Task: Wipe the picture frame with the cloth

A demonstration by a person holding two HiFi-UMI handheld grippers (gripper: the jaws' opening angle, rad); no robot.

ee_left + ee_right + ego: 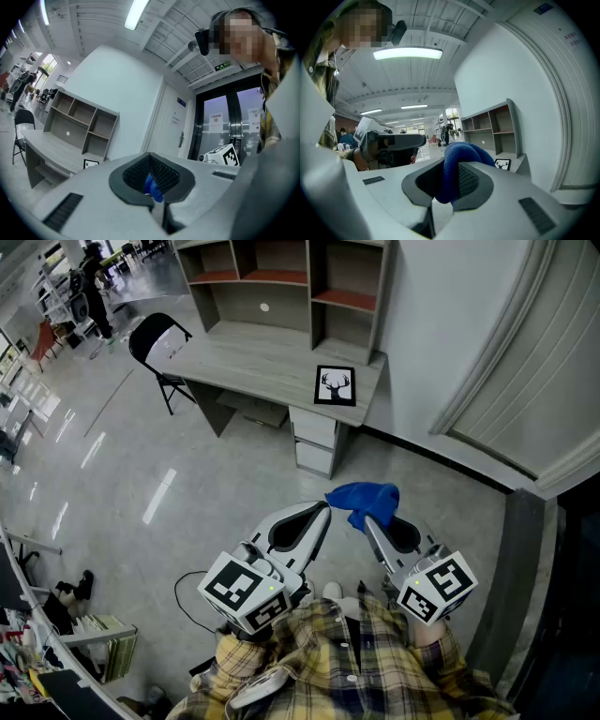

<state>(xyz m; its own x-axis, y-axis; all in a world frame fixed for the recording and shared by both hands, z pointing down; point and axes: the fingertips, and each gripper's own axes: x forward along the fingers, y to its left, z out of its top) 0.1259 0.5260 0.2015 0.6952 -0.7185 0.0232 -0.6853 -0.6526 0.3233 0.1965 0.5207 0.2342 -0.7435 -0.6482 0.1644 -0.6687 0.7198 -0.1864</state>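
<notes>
Cloth (364,497), blue and bunched, is clamped between the jaws of the right gripper (368,521), spilling over the tips toward 11 o'clock. The left gripper (323,510) is just beside it at 9 o'clock, with its jaws closed together. A scrap of blue shows in the hollow between its pads, and I cannot tell whether it is pinched there or only seen past them. Both grippers are held out over the pale floor (187,474) by a person in a plaid shirt (356,662). At 12 o'clock from the grippers and well apart from them, the picture frame (335,385), showing a black deer head, lies flat on the right end of the desk (253,357). A black folding chair (155,334) stands at 10 o'clock.
</notes>
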